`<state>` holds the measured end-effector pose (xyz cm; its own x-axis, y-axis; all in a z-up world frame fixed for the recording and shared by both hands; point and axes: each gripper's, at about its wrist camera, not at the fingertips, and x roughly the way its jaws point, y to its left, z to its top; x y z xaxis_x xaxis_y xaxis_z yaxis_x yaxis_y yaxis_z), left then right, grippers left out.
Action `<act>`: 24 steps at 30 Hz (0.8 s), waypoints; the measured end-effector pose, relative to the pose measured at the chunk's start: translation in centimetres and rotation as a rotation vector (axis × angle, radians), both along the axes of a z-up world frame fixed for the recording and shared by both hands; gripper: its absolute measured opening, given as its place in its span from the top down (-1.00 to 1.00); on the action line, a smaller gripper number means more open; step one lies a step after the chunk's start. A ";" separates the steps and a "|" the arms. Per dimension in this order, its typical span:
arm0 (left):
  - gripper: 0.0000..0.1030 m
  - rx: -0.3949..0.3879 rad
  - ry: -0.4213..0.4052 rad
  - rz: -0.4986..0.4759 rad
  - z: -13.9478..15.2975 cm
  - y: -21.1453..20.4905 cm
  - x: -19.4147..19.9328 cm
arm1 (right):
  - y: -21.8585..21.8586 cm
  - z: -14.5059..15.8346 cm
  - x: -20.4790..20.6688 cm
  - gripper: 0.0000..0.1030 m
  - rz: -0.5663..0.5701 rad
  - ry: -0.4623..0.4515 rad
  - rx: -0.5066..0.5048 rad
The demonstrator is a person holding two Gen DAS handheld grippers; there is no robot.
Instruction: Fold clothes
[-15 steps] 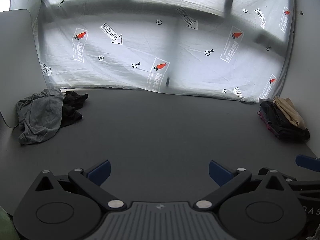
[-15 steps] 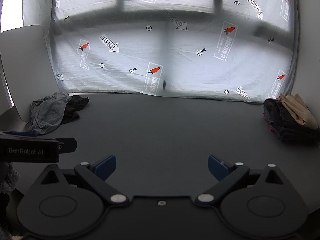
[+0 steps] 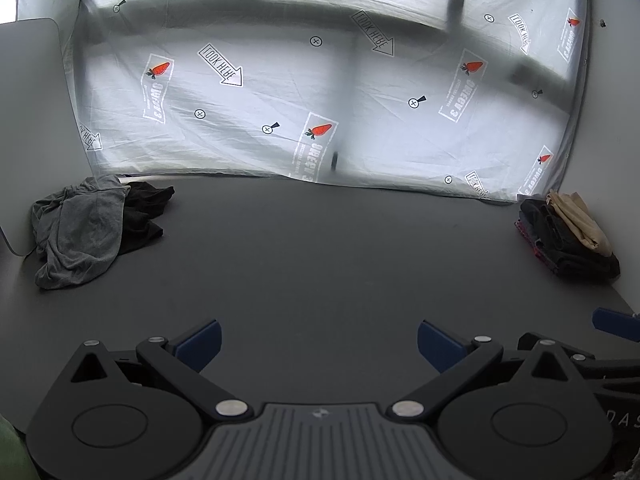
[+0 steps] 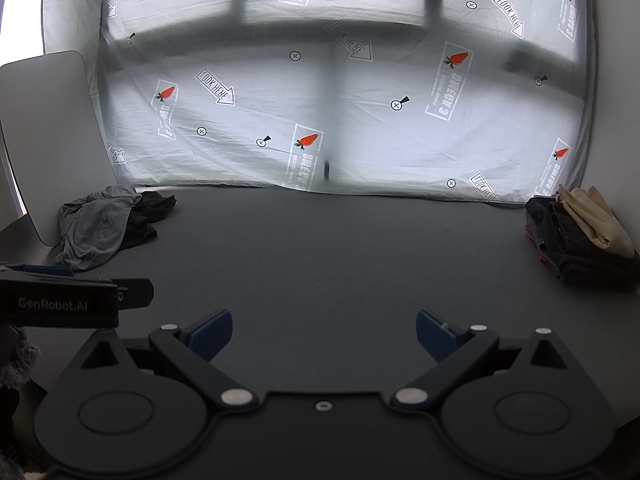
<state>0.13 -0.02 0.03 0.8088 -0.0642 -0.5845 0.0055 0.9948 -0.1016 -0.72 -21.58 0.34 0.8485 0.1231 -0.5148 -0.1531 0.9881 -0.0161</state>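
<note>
Nearest: left gripper (image 3: pixel 318 344), fingers spread wide, nothing between the blue pads, tilted down over bare dark surface (image 3: pixel 320 264). Right gripper (image 4: pixel 324 336) the same: fully released, empty, hanging above bare surface. In the right wrist view the left gripper's body shows at the left edge, so the two sit side by side, close together.

Middle ground: open surface, no garment laid out for folding.

Far left: crumpled pile of unfolded clothes, a grey garment (image 3: pixel 80 232) draped over and partly covering a black garment (image 3: pixel 146 212). The pile sits near the back left corner, just beside a pale panel (image 3: pixel 28 120). No clear long axis; it is bunched, grey piece running roughly front to back.

Far right: stack of folded clothes (image 3: pixel 560 240), dark items with a tan piece on top, against the right wall.

Behind: printed white sheet (image 3: pixel 320 100) hung as backdrop.

Judgement: next item to fold lies ahead and to the left of both grippers, well apart from them. The left gripper is on the nearer side, so it looks the likelier one to reach for the grey garment's near edge and drag it to the middle.
</note>
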 end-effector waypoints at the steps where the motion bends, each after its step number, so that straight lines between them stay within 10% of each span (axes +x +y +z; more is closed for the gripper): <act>1: -1.00 0.000 0.001 0.000 0.0 0.0 0.0 | 0.0 0.0 0.0 -0.93 0.001 0.000 0.000; 24: -1.00 -0.002 0.003 -0.002 -0.1 0.7 0.2 | 0.0 0.3 0.2 -0.93 0.010 0.009 -0.004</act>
